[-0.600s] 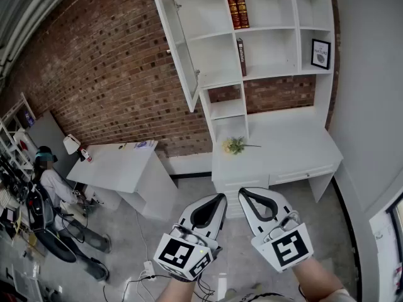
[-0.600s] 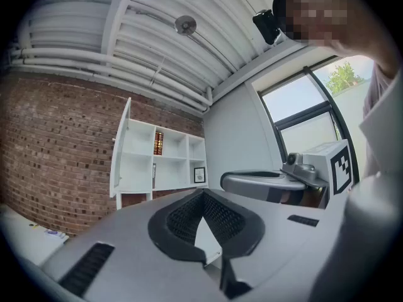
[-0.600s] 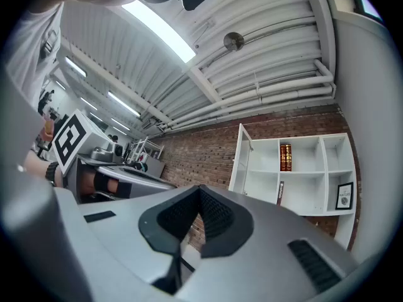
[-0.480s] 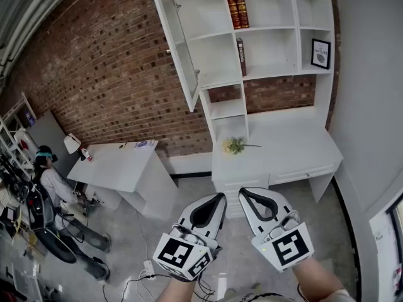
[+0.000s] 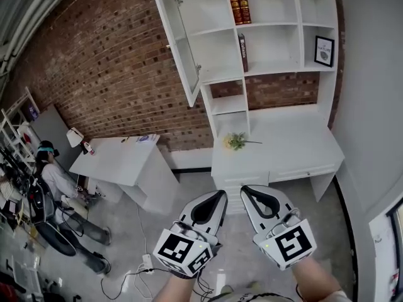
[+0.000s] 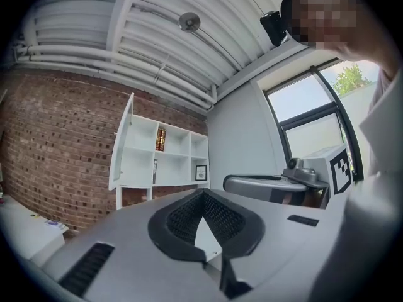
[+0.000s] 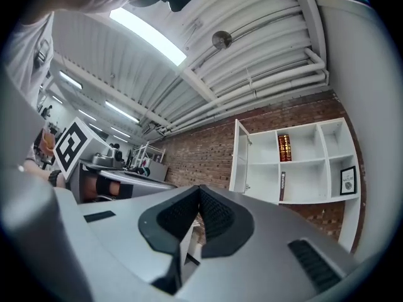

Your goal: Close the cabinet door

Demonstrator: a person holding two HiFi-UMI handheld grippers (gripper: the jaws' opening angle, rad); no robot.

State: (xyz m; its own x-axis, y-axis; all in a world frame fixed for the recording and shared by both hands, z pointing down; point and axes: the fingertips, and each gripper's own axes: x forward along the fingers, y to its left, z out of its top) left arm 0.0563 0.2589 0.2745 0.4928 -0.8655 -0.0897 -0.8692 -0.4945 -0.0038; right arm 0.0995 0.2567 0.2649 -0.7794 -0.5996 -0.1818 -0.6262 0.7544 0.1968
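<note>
The white wall cabinet [image 5: 252,36] hangs on the brick wall, well ahead of me. Its glass-paned door [image 5: 177,39] stands swung open to the left, edge toward me. The same door shows in the left gripper view [image 6: 121,145] and the right gripper view [image 7: 240,156]. My left gripper [image 5: 220,195] and right gripper [image 5: 244,190] are held side by side low in the head view, far from the door. Both are shut with nothing between the jaws: the left gripper [image 6: 203,194] and right gripper [image 7: 199,187] show their tips meeting.
A white desk [image 5: 296,146] with a flower sprig [image 5: 234,142] stands under the cabinet. A second white table [image 5: 119,162] sits to the left, and a seated person [image 5: 53,181] is at the far left. Cables [image 5: 135,279] lie on the floor. Books [image 5: 238,5] and a framed picture [image 5: 324,50] fill the shelves.
The head view has shifted a little, so the cabinet sits slightly higher and both grippers slightly lower. The door has not moved and both grippers stay shut.
</note>
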